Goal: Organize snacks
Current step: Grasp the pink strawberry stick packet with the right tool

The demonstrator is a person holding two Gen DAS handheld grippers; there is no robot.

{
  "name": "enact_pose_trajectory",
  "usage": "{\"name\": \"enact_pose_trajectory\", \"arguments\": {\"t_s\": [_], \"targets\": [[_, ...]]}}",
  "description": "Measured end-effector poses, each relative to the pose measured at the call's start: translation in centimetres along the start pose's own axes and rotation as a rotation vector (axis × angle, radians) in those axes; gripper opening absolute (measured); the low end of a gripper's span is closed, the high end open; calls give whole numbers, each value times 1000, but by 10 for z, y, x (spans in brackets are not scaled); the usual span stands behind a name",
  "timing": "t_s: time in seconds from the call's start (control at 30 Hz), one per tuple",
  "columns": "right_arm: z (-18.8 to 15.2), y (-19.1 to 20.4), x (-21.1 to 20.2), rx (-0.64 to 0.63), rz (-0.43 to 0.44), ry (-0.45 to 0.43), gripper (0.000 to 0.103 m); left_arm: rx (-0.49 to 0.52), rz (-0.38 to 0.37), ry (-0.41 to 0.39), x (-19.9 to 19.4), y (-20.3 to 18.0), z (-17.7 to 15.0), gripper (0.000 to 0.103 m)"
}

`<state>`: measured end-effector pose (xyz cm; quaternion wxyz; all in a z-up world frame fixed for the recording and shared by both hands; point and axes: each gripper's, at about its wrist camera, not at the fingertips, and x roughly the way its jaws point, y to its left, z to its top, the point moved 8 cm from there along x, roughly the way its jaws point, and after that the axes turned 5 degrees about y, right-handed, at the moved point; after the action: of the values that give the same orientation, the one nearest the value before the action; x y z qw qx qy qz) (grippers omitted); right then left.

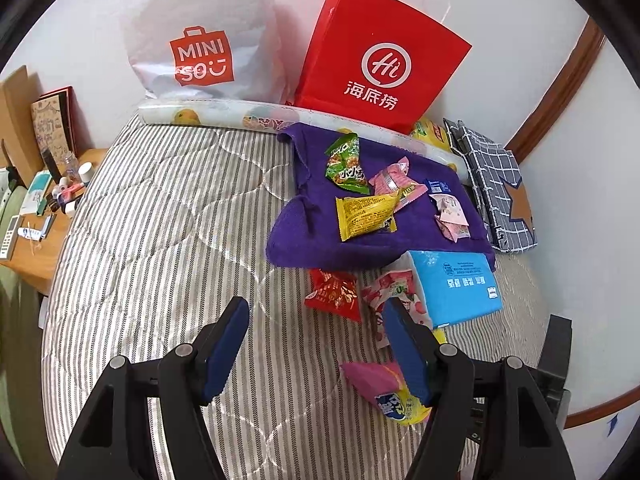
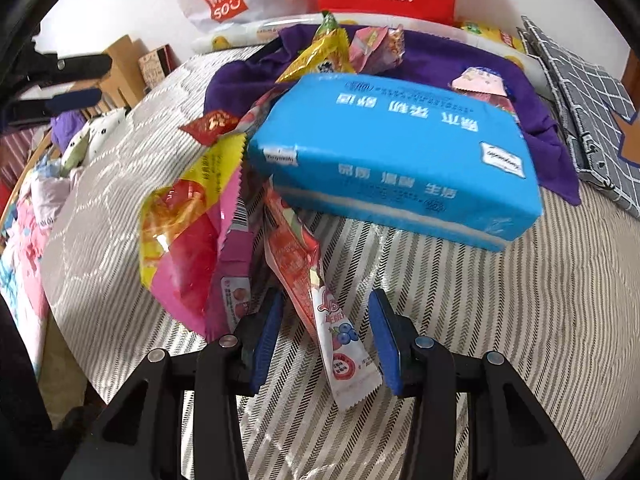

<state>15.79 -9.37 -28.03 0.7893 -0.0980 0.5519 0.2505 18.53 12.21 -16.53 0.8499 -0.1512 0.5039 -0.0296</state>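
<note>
The right gripper (image 2: 326, 334) tilts steeply down over the striped quilted mattress (image 2: 460, 320), its blue pads partly spread. A long red-and-white berry snack sachet (image 2: 340, 344) lies between them, but neither pad visibly presses it, so it is not gripped. Left of it lies a crumpled pink-and-yellow snack bag (image 2: 180, 240); just behind sits one blue plastic-wrapped tissue pack (image 2: 392, 152).

The left gripper (image 1: 316, 320) also angles down, pads about half spread and holding nothing; its right pad overlaps a pink-and-white candy bag (image 1: 394, 292) in the picture. On the purple towel (image 1: 292, 232) lie about six small packets: one green (image 1: 346, 164), one yellow (image 1: 364, 216), the others pink. One red packet (image 1: 334, 292) lies beside the towel. Two paper bags, one white (image 1: 200, 32) and one red (image 1: 380, 56), stand against the wall.
</note>
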Motion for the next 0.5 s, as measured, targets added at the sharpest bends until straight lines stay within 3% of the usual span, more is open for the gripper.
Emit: {"name": "enact_pose_trajectory", "arguments": {"t_s": [0.03,0.1,0.3,0.5], "targets": [[0,-1,0,-6,-15,-16,32,-1,1,0,0,0,-1,67],[-2,-1,-4,-17,-12,-39,26,-3,1,0,1,-1,-2,67],[-18,-13,-29,2,-13,-91,19,2,-4,12,7,-9,-6,67],[-45,-57,-58,128,-72,-122,16,24,-19,40,22,-26,-12,67]]}}
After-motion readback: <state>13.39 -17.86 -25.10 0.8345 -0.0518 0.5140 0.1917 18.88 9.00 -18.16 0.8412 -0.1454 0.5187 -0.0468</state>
